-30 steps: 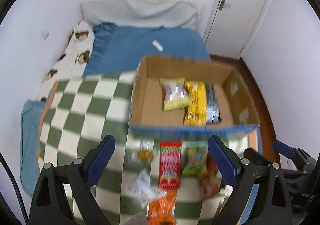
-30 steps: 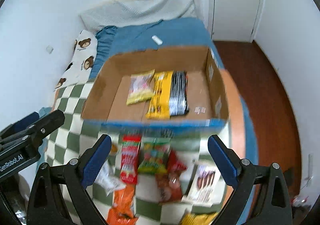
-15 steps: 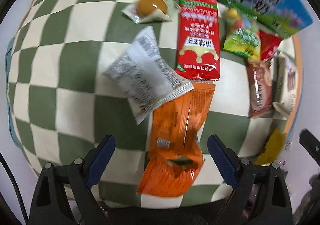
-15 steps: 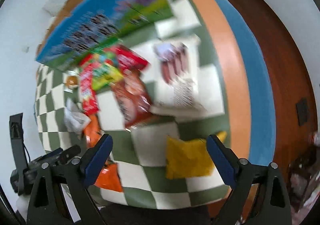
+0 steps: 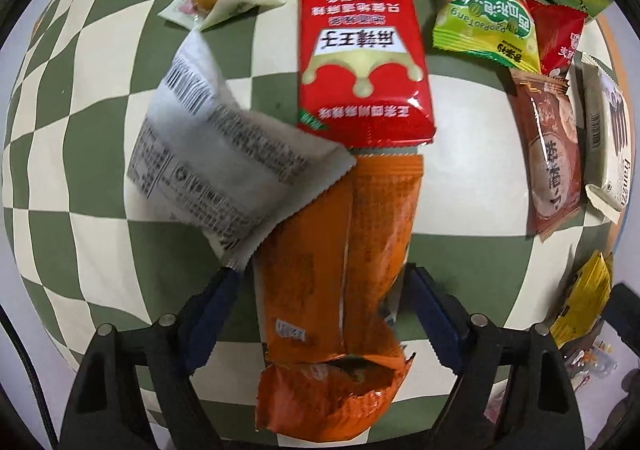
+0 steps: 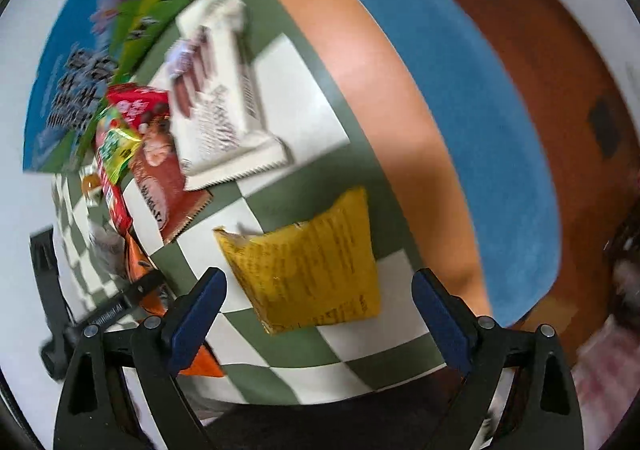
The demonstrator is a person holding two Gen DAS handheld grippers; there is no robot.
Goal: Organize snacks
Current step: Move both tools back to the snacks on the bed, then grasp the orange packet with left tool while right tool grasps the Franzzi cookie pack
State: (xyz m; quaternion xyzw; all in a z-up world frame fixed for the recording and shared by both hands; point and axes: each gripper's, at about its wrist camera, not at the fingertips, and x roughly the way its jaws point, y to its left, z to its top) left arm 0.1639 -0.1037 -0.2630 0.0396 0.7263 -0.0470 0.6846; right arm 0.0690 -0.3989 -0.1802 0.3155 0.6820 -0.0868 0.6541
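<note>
Left wrist view: the left tongs (image 5: 322, 300) are seen closing astride the orange packet (image 5: 340, 270) on the checked bed cover (image 5: 80, 170); pads should be centred (clear of the white packet (image 5: 224, 154)). The right tongs (image 6: 318, 304) are held apart over the yellow packet (image 6: 308, 270).

The box (image 6: 100, 50) and the cream packet (image 6: 216, 106) are blurred, their print unreadable.

A green-and-white checked blanket (image 5: 80, 154) is covering the bed, with an orange band (image 6: 384, 90) running along its edge. A blue sheet (image 6: 480, 122) is showing beyond that band, and brown wooden floor (image 6: 560, 62) is lying past it.
</note>
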